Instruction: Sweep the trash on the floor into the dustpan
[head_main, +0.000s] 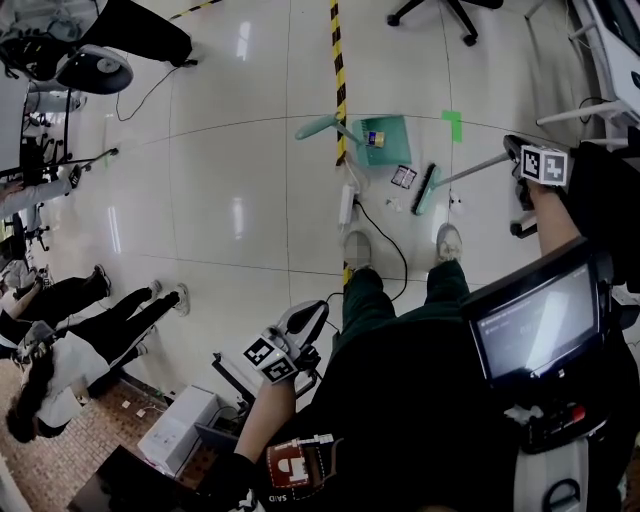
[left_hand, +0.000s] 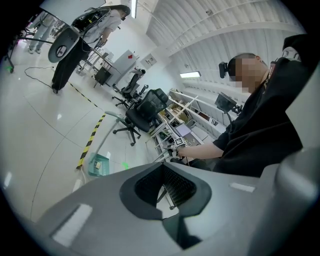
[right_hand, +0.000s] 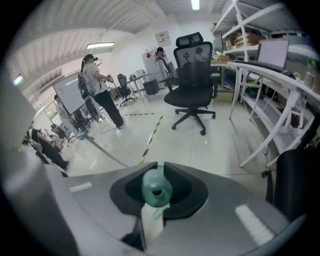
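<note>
A teal dustpan (head_main: 385, 140) stands on the glossy floor beside the striped tape, with a small box of trash (head_main: 374, 138) inside; it also shows as the dustpan (left_hand: 98, 164). The teal broom head (head_main: 427, 190) rests on the floor just right of a flat wrapper (head_main: 403, 177) and some small scraps (head_main: 393, 205). My right gripper (head_main: 515, 148) is shut on the broom's handle, whose teal end cap (right_hand: 156, 187) sits between the jaws. My left gripper (head_main: 312, 312) hangs low by my leg, shut and holding nothing.
Yellow-black tape (head_main: 337, 60) runs up the floor. A white power strip (head_main: 347, 205) with a black cable lies by my shoes (head_main: 357, 247). An office chair (right_hand: 192, 75) and white shelf legs (head_main: 600, 110) stand at the right. People (head_main: 90, 300) are at the left.
</note>
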